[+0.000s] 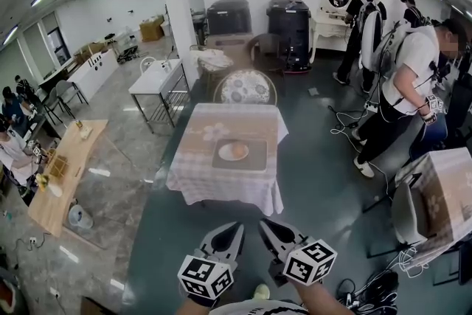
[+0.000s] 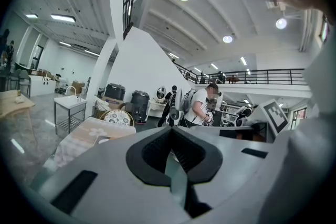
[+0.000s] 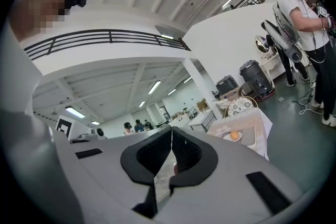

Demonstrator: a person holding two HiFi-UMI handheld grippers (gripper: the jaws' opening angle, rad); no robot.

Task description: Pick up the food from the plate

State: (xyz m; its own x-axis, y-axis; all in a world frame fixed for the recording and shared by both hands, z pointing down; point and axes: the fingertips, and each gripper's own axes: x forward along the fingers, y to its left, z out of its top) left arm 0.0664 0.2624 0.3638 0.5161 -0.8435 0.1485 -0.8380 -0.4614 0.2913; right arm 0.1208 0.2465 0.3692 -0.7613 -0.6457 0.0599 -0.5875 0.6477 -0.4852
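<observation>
A round orange piece of food (image 1: 239, 150) lies on a white plate (image 1: 224, 153) on a grey mat, on a small table with a pale checked cloth (image 1: 199, 173). Both grippers are held low and near me, well short of the table. In the head view my left gripper (image 1: 237, 226) and my right gripper (image 1: 263, 222) point toward the table, jaws together and nothing in them. The right gripper view shows its shut jaws (image 3: 171, 128) with the food (image 3: 234, 135) far off to the right. In the left gripper view the shut jaws (image 2: 171, 129) have the table (image 2: 86, 136) beyond them at left.
A round-backed chair (image 1: 245, 87) stands behind the table. People (image 1: 402, 77) stand at the right among floor cables (image 1: 346, 130). A cloth-covered table (image 1: 442, 195) is at near right, a wooden table (image 1: 66, 173) at left. Dark floor lies between me and the table.
</observation>
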